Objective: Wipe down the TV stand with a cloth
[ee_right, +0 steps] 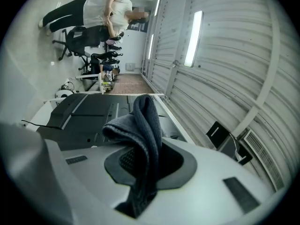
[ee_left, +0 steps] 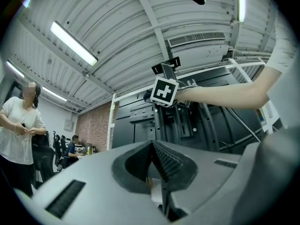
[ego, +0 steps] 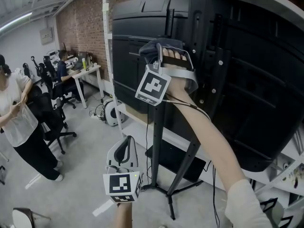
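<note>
Down low, the left tongs (ee_left: 152, 154) hang idle, jaws pressed together on nothing. The bare right arm (ego: 209, 141) reaches long and high. The right tongs (ee_right: 143, 159) are clamped on a dark blue knitted cloth (ee_right: 143, 123). It's soft, light and floppy, drooping over the jaws, so a bunched fold looks the best place to pinch it. It's held up beside the black metal TV stand column (ego: 198, 18), seemingly against the black television back (ego: 247, 80).
</note>
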The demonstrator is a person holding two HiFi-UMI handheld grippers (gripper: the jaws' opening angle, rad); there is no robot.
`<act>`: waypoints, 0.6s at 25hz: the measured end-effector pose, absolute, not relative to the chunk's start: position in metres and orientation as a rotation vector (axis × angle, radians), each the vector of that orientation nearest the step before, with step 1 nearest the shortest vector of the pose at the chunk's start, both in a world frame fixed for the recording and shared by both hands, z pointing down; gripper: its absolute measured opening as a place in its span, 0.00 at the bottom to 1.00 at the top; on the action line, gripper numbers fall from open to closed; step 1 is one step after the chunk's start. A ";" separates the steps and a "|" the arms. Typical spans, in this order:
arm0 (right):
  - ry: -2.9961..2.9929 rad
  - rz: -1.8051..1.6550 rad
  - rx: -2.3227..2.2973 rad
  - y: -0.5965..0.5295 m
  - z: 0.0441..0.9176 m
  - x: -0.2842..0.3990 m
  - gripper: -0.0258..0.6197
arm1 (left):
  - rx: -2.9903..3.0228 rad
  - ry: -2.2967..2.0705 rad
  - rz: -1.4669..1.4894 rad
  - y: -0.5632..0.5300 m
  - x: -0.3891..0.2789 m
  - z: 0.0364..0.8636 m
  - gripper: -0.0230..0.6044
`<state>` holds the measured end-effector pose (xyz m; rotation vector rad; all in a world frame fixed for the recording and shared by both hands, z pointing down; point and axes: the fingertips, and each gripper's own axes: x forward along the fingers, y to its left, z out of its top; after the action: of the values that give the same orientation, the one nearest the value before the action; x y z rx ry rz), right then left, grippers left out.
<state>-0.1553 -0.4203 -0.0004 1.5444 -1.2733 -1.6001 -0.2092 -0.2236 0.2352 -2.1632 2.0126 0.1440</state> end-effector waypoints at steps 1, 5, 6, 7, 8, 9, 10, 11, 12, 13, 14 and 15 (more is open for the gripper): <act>-1.275 -1.603 1.545 -0.420 0.002 -0.155 0.13 | -2.164 2.018 0.143 -0.223 -0.210 0.238 0.06; -1.338 -1.580 1.524 -0.418 0.016 -0.158 0.13 | -2.169 2.039 0.144 -0.221 -0.213 0.245 0.06; -1.334 -1.571 1.517 -0.420 0.021 -0.157 0.13 | -2.172 2.040 0.143 -0.221 -0.213 0.247 0.06; -1.338 -1.559 1.510 -0.421 0.027 -0.157 0.13 | -2.177 2.040 0.139 -0.220 -0.211 0.250 0.06; -1.343 -1.552 1.501 -0.420 0.033 -0.157 0.13 | -2.182 2.040 0.136 -0.219 -0.210 0.252 0.06; -1.341 -1.550 1.491 -0.419 0.040 -0.159 0.13 | -2.188 2.040 0.133 -0.218 -0.209 0.255 0.06; -1.333 -1.553 1.479 -0.418 0.046 -0.160 0.13 | -2.193 2.041 0.132 -0.217 -0.208 0.258 0.06; -1.324 -1.558 1.468 -0.417 0.053 -0.162 0.13 | -2.200 2.044 0.132 -0.215 -0.208 0.261 0.06; -1.318 -1.561 1.457 -0.417 0.060 -0.163 0.13 | -2.206 2.049 0.133 -0.214 -0.208 0.264 0.06; -1.316 -1.560 1.448 -0.417 0.067 -0.164 0.13 | -2.211 2.056 0.133 -0.214 -0.209 0.267 0.06; -1.322 -1.556 1.441 -0.417 0.074 -0.164 0.13 | -2.214 2.065 0.133 -0.213 -0.210 0.270 0.06; -1.337 -1.551 1.438 -0.416 0.081 -0.165 0.13 | -2.216 2.074 0.133 -0.212 -0.211 0.273 0.06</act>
<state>-0.1653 -0.4162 0.0806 1.4377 -1.3375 -1.5509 -0.2115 -0.2122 0.2733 -2.2161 2.0737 0.1335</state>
